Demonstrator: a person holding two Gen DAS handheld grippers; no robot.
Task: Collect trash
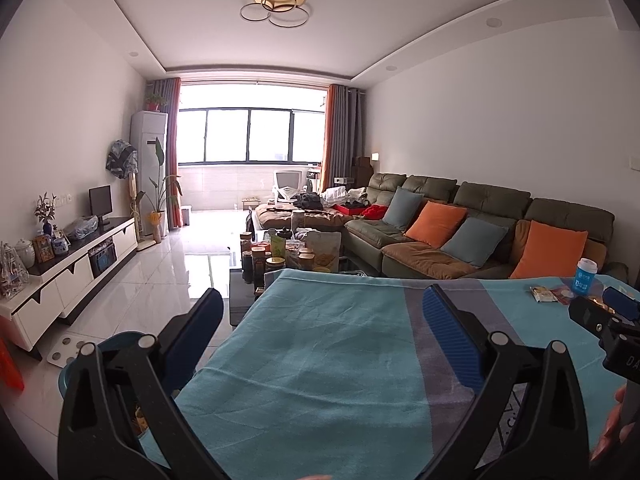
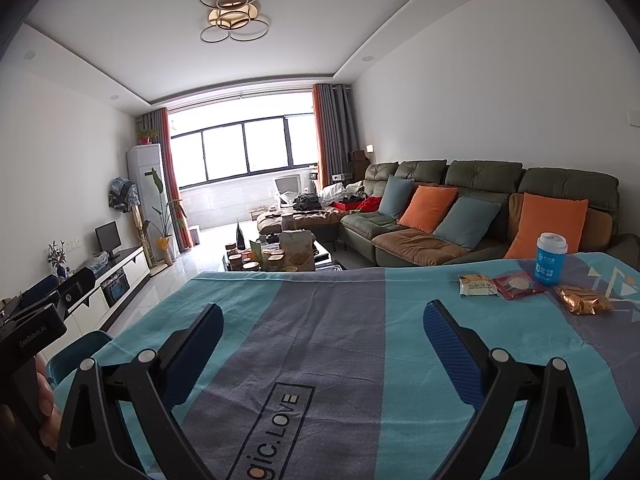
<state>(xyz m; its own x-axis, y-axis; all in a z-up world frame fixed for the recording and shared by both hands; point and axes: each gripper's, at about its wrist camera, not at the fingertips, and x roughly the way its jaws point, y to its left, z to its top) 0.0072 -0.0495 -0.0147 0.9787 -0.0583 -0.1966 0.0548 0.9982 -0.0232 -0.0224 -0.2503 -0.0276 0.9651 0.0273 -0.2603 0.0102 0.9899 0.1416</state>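
Right wrist view | both hand-held grippers, left [image 1: 320, 316] and right [image 2: 324, 324], wide apart, holding nothing | cup [image 2: 551, 258], three wrappers [image 2: 516, 286] on table [image 2: 320, 360] far right | teal bin [image 2: 76, 354] near left | trash uncollected

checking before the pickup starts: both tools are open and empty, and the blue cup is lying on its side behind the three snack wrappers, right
Not quite. The blue cup stands upright with its white lid on top, as the right wrist view shows. The rest holds: the left tool and the right tool are open and empty, and the cup is behind the three snack wrappers on the striped cloth.
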